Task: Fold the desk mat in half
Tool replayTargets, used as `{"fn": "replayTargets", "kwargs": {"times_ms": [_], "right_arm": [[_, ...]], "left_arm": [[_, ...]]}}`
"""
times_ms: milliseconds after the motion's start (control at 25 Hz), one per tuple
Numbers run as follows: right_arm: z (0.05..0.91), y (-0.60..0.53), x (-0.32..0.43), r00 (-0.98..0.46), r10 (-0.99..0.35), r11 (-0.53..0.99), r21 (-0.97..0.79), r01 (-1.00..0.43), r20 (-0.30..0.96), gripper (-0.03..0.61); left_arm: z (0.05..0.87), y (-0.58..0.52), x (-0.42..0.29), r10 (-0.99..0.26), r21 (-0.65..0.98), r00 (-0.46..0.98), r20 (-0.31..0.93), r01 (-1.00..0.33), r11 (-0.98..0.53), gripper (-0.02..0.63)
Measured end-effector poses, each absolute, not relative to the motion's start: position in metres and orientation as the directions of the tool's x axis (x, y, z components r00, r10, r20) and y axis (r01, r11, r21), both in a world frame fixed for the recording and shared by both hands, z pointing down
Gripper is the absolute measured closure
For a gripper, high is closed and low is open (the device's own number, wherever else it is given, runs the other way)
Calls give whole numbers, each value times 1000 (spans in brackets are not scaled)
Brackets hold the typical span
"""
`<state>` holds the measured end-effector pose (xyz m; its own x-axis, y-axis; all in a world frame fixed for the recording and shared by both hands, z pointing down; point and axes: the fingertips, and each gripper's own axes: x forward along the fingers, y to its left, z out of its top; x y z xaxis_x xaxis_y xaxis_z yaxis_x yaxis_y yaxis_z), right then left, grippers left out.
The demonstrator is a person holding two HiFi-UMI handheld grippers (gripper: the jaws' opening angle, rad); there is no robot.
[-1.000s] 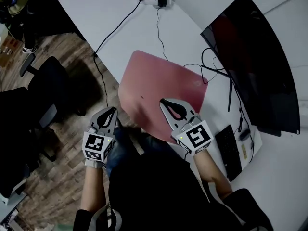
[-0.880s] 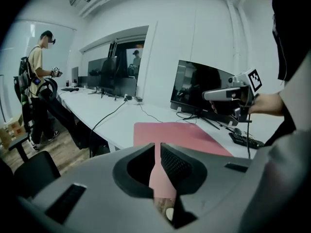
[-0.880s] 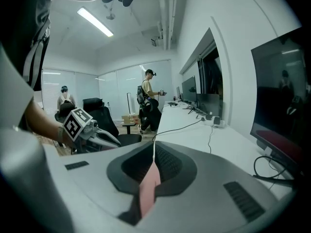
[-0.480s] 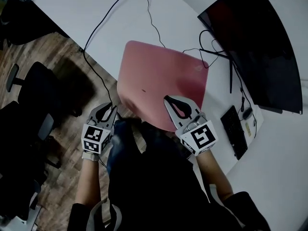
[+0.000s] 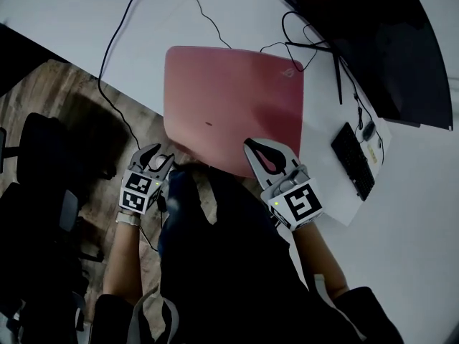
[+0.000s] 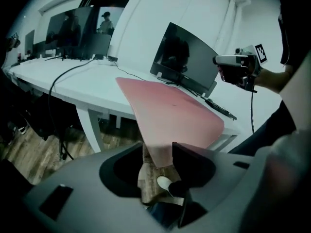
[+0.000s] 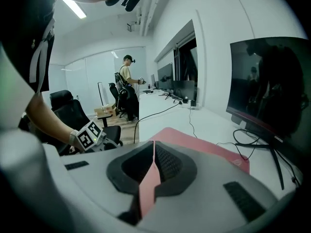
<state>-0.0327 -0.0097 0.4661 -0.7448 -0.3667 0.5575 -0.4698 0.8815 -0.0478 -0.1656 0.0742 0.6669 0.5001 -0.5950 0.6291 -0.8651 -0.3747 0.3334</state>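
Observation:
The pink desk mat (image 5: 237, 99) lies on the white desk (image 5: 86, 20), its near edge overhanging the desk's front. My right gripper (image 5: 247, 147) is shut on that near edge; in the right gripper view the mat (image 7: 209, 147) runs as a thin strip between the closed jaws of the gripper (image 7: 152, 144). My left gripper (image 5: 156, 158) is at the mat's near left corner. Its jaws are opening, and the left gripper view shows the mat (image 6: 175, 110) corner hanging loose in the gap of the gripper (image 6: 158, 152).
A dark curved monitor (image 5: 373, 41) stands at the right, with a keyboard (image 5: 353, 160) and mouse (image 5: 368, 130) beside it. Black cables (image 5: 129, 20) cross the desk behind the mat. An office chair (image 5: 43, 163) sits on the wooden floor at left. A person (image 7: 127, 89) stands far off.
My left gripper's jaws have spread apart at the mat's near left corner. The right gripper keeps its hold on the near edge.

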Motion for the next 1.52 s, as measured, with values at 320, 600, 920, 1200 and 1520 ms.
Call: {"fn": "replayTargets", "kwargs": {"times_ms": [320,600,920,1200,1520], "right_arm": [[479,-4,-15,-670,-438,825,-27,-564,599,560],[493,8,9,-604,-493,760,-28,-649,626,560],[503,30,33,-541,-536,693,-27,-720,648,560],[507,42,49,-515,-551,660,-35,-751,657,560],[507,45,52,-524,-562,652,-48,-757,640,560]], "left_arm": [[724,78,-159,-451,388,586,673,-799,-459,379],[756,77,-145,-338,380,635,694,-722,-578,341],[776,76,-123,-235,367,667,707,-631,-684,341],[774,80,-103,-192,370,696,692,-570,-734,391],[761,98,-105,-175,377,699,694,-559,-738,413]]}}
